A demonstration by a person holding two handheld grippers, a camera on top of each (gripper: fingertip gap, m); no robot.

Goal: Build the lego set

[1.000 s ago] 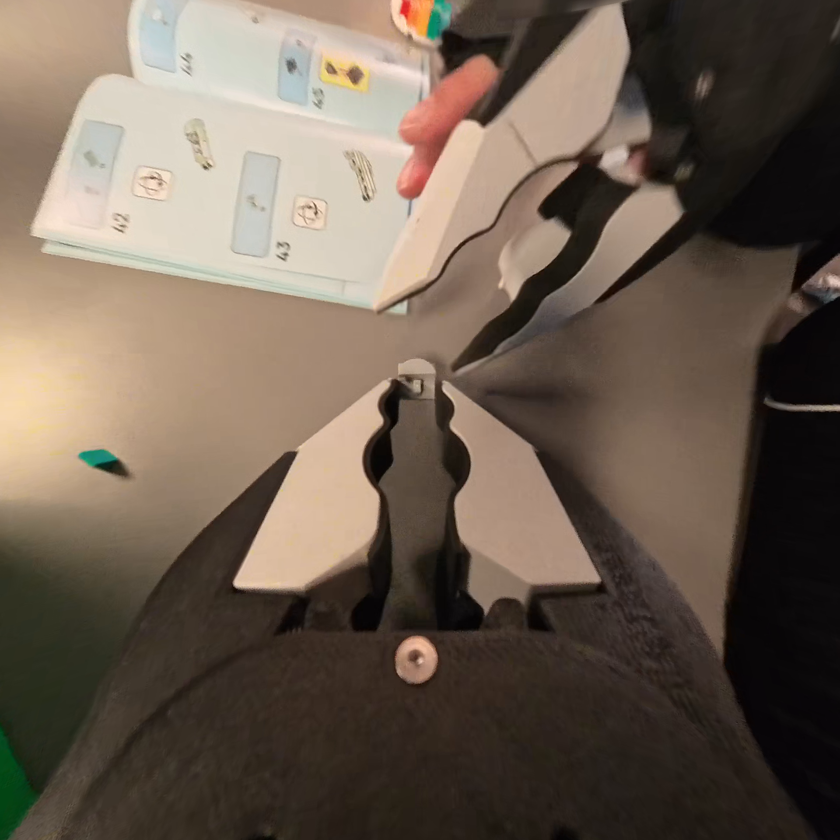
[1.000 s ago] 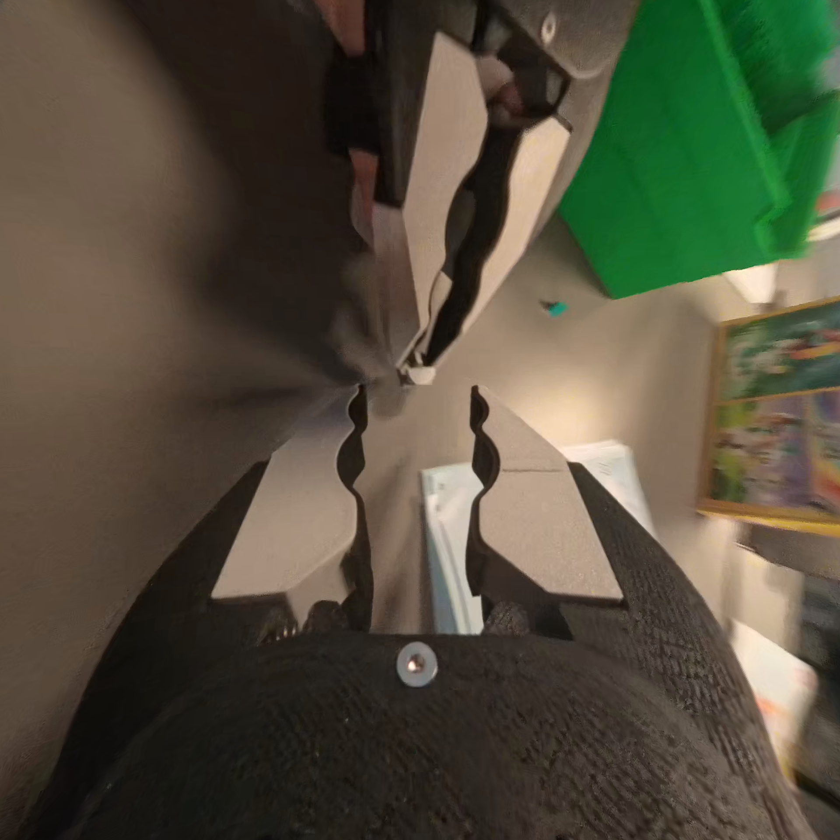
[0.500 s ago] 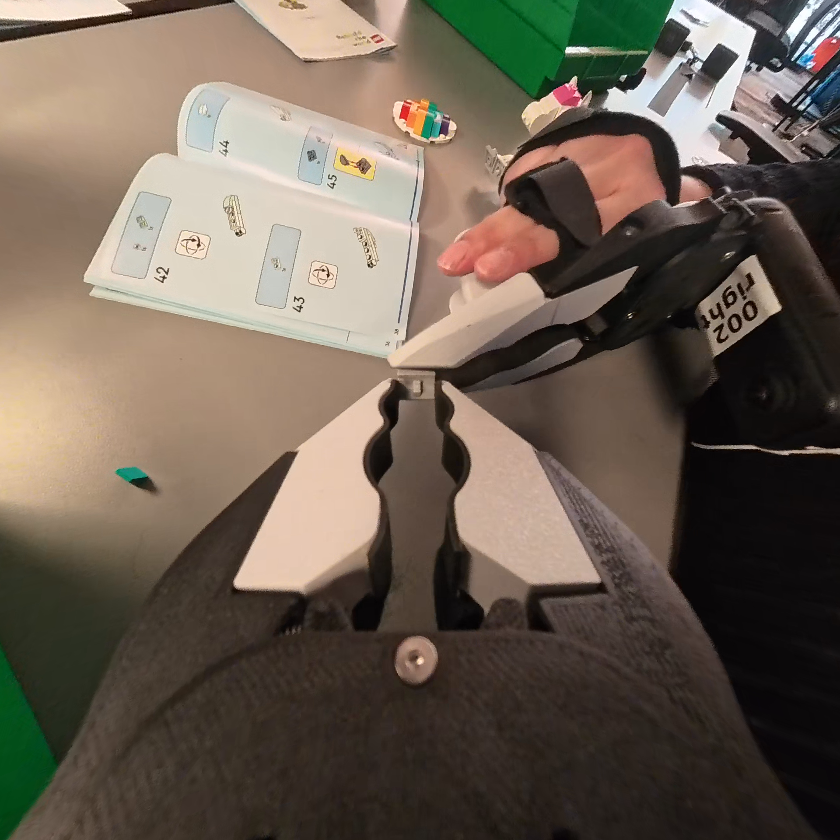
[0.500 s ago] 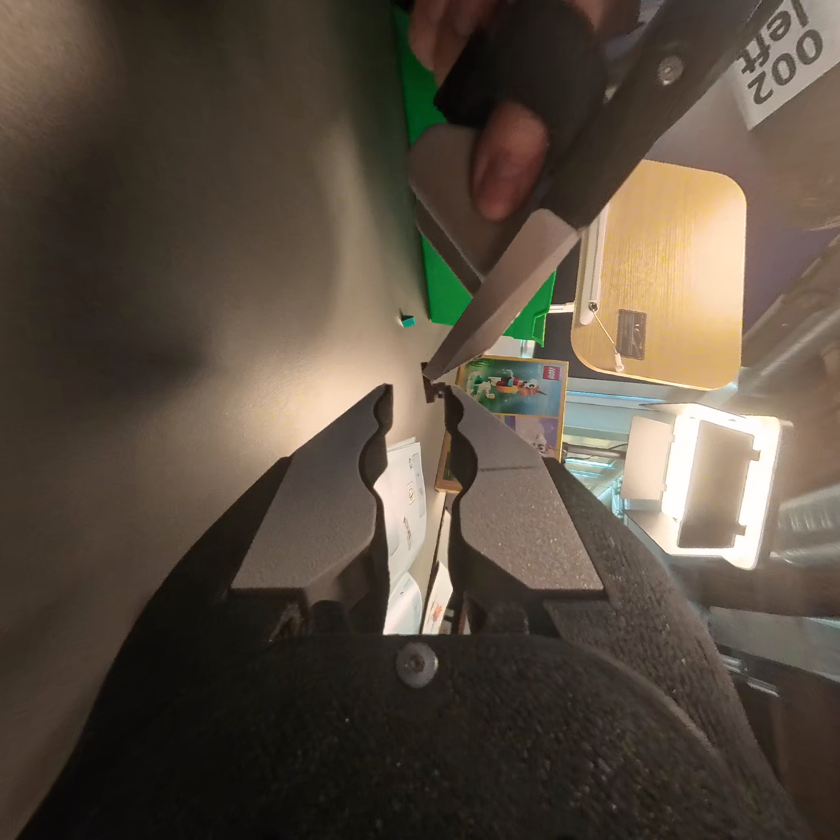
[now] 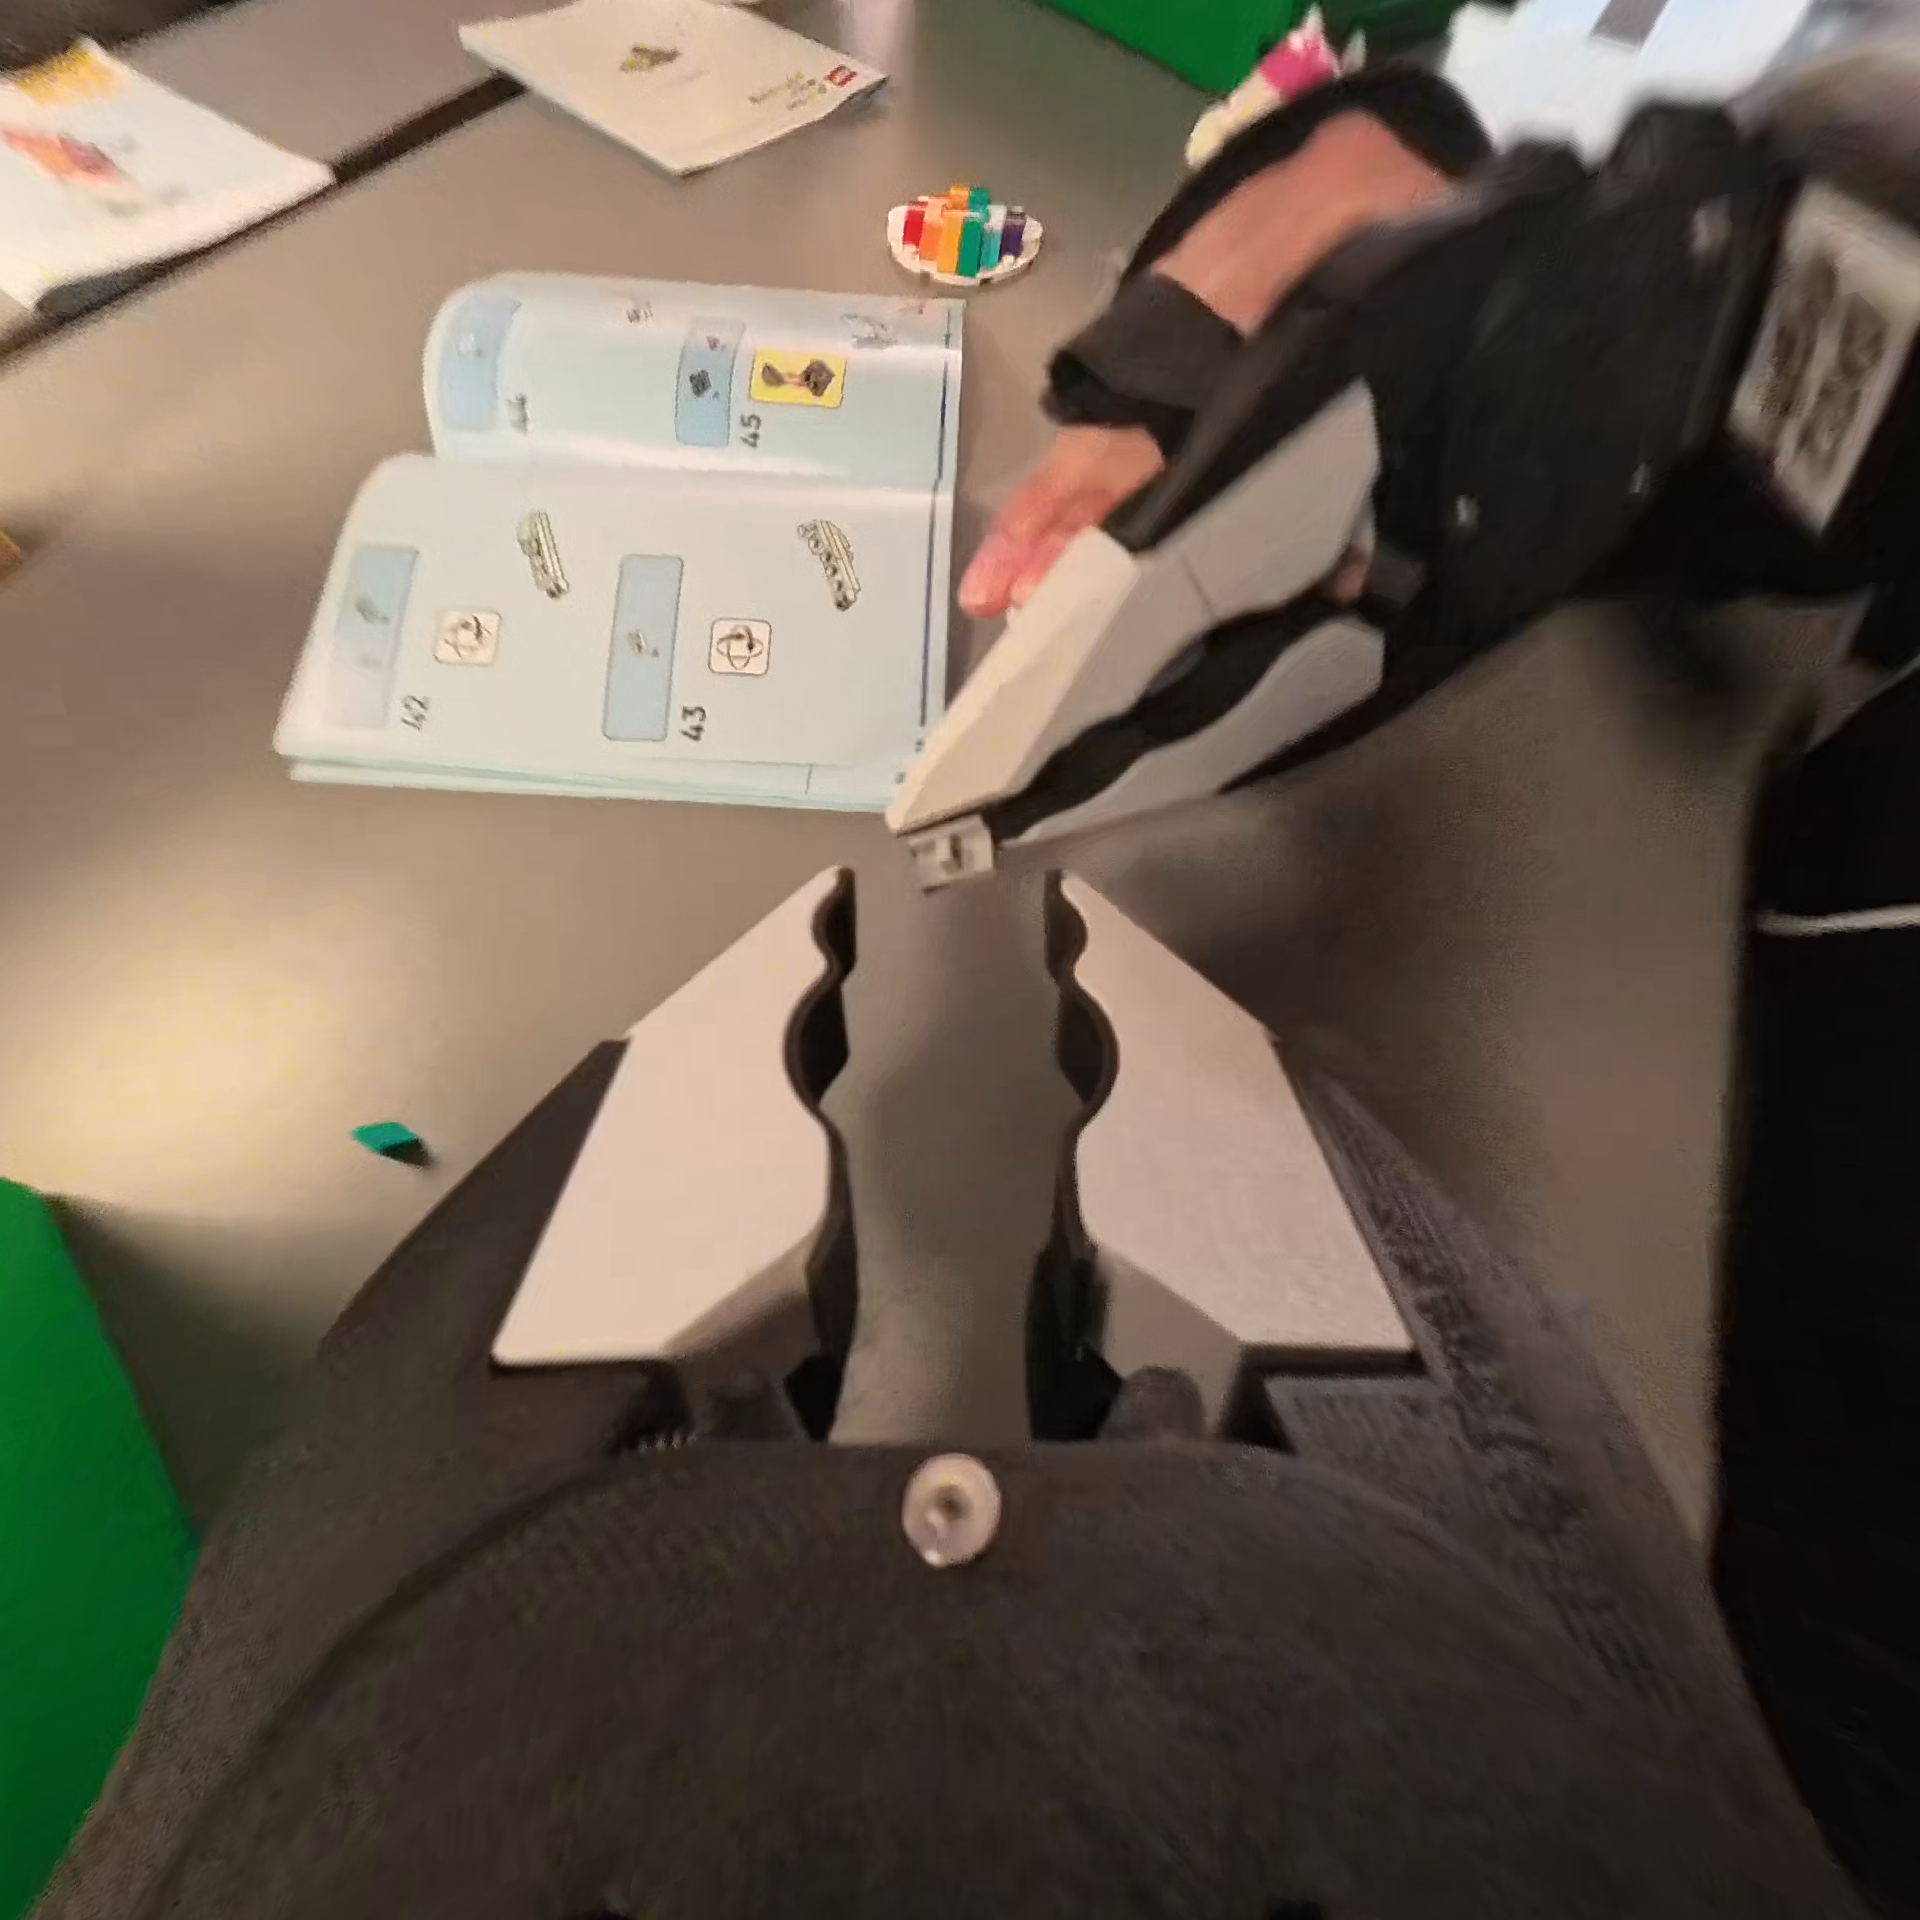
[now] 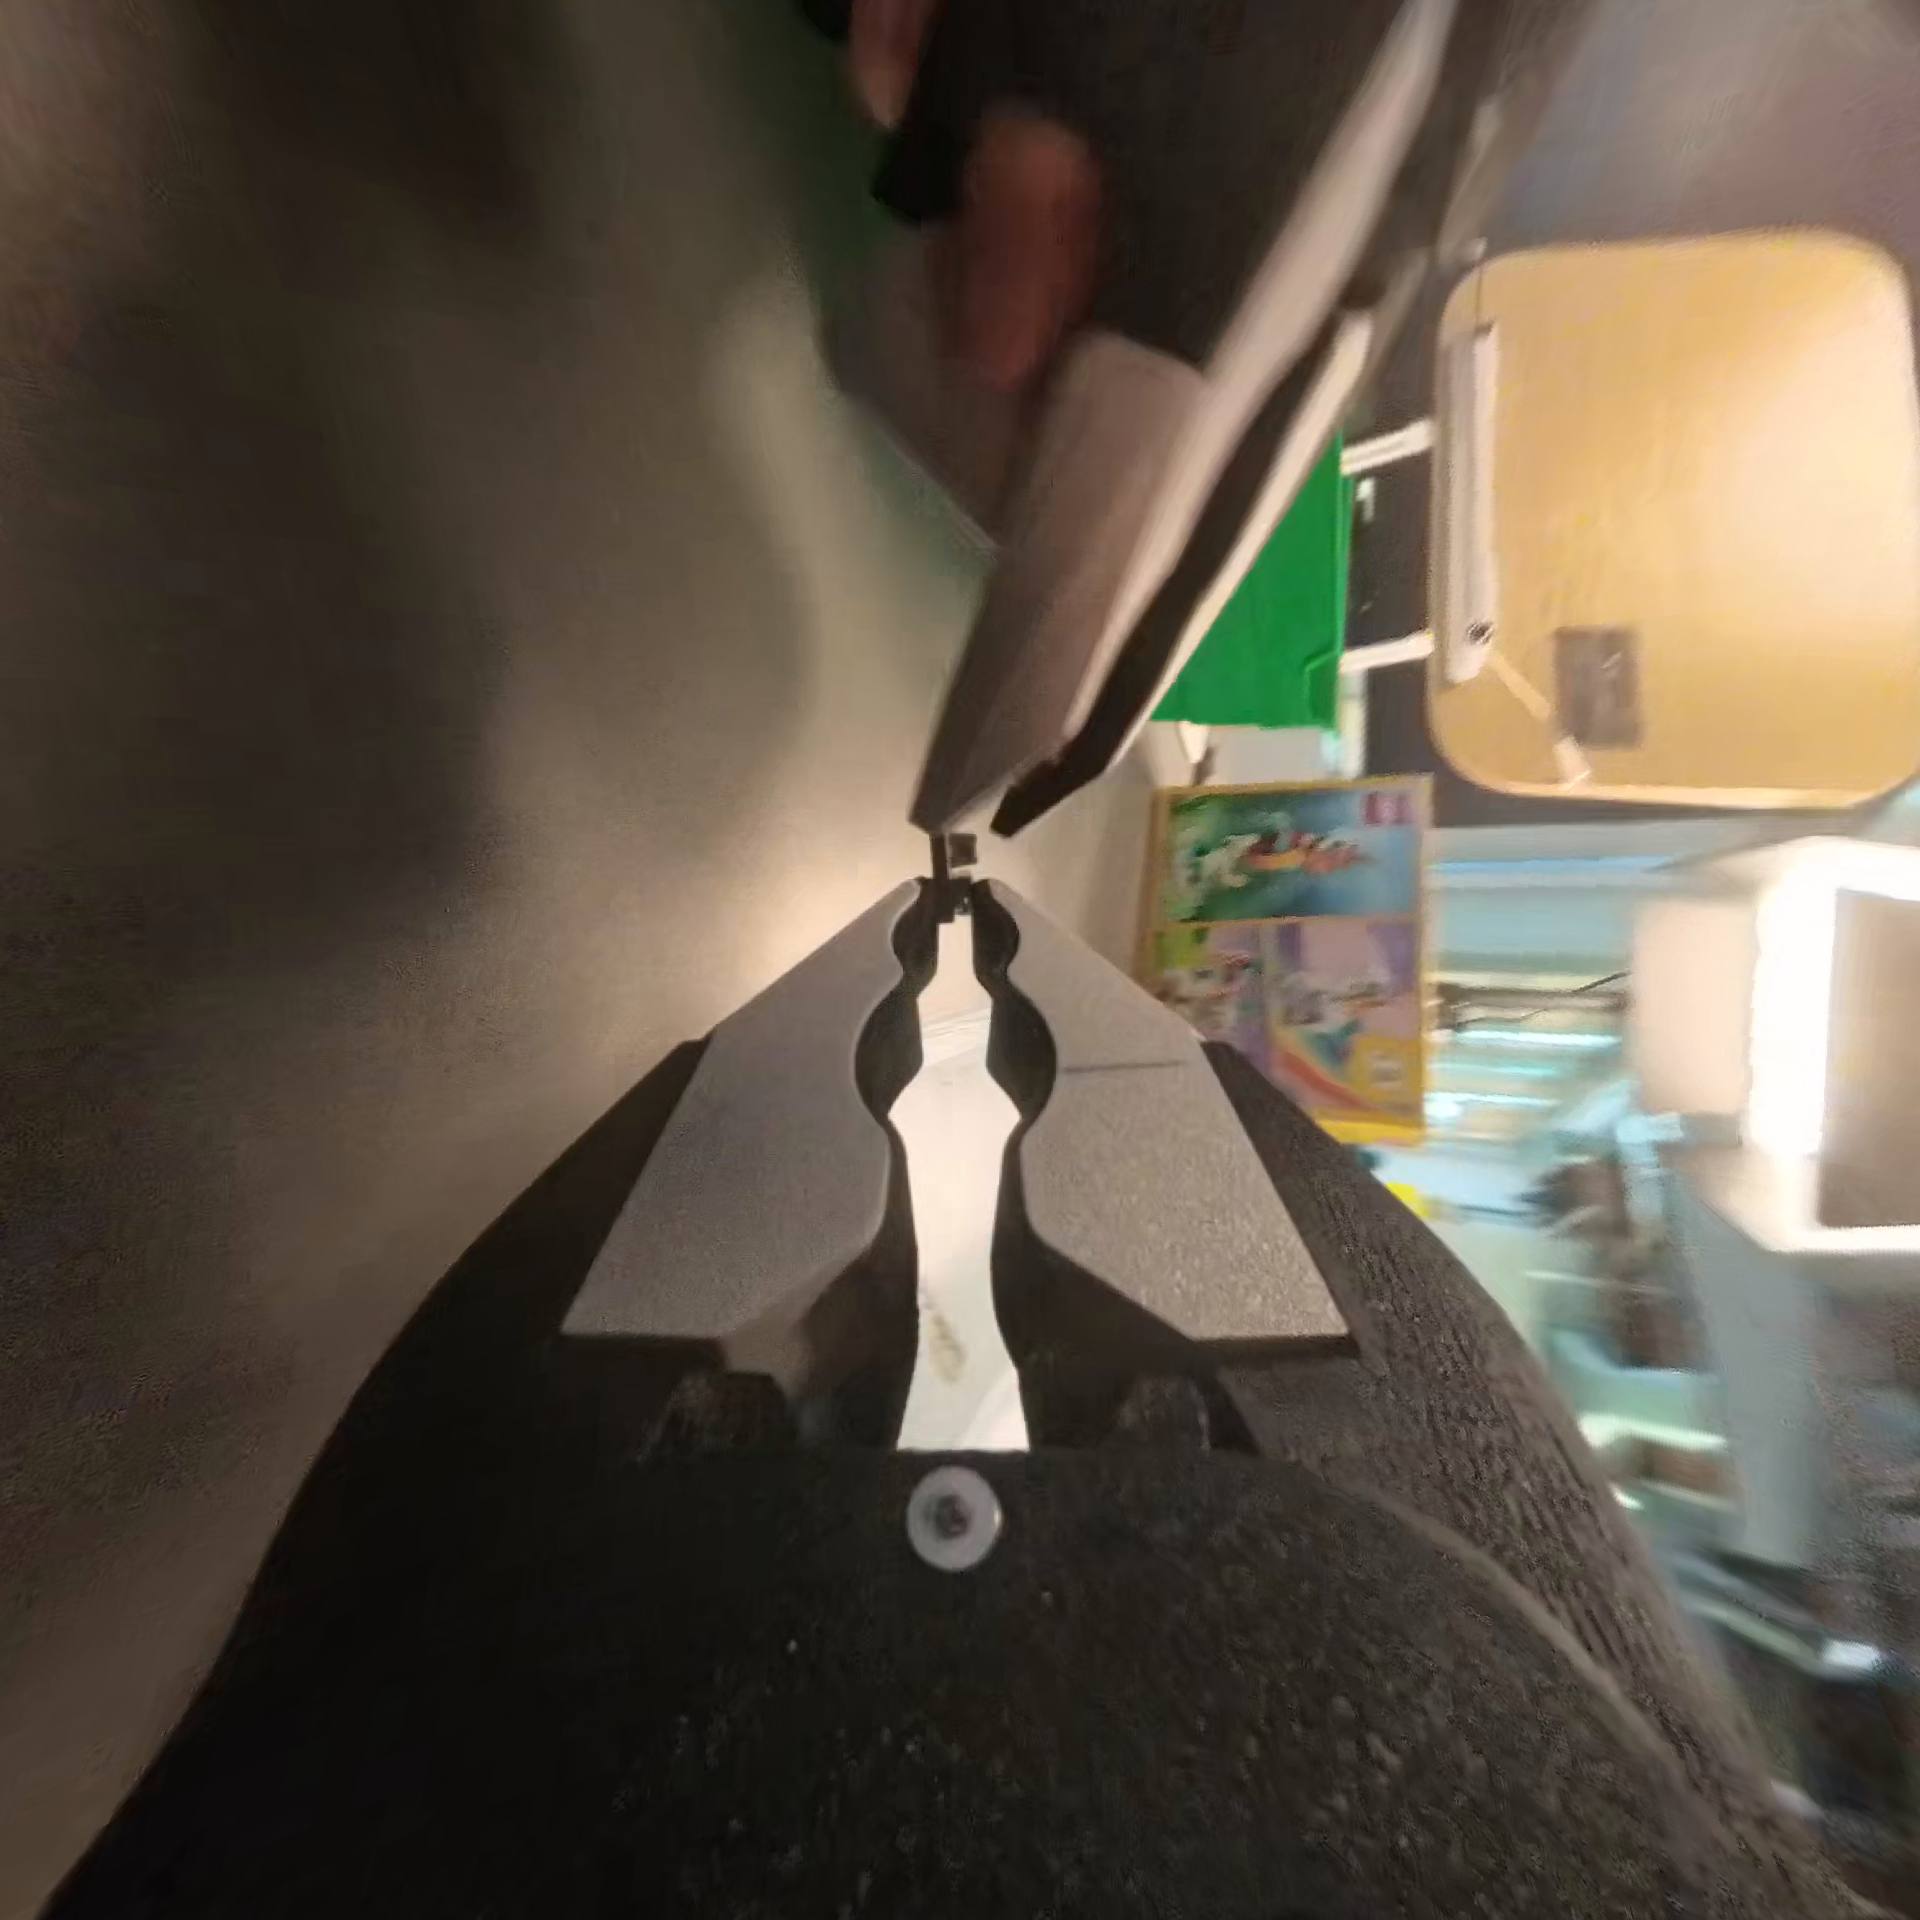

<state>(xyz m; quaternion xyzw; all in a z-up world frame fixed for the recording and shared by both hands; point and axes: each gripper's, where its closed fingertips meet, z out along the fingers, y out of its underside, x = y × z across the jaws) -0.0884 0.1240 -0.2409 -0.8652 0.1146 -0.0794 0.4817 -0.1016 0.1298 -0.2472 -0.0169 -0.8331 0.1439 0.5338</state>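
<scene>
In the left wrist view my left gripper (image 5: 951, 894) is open and empty above the grey table. Just beyond its tips my right gripper (image 5: 951, 842) comes in from the right, shut on a small grey lego piece (image 5: 954, 852). In the right wrist view my right gripper (image 6: 951, 899) pinches that piece (image 6: 951, 868), which looks dark against the light. The left gripper's fingers (image 6: 1039, 665) hang open just past it. An open instruction booklet (image 5: 644, 551) lies on the table behind.
A small teal piece (image 5: 387, 1141) lies on the table at left. A white plate with coloured pieces (image 5: 964, 234) sits behind the booklet. More booklets (image 5: 675, 73) lie at the back. A green bin (image 5: 62, 1455) stands at lower left. A lego box (image 6: 1288, 935) stands beyond. The grippers are tip to tip, or close to it.
The left gripper held the grey piece, then opened. The right gripper closed on it and now holds it. Both views have shifted.
</scene>
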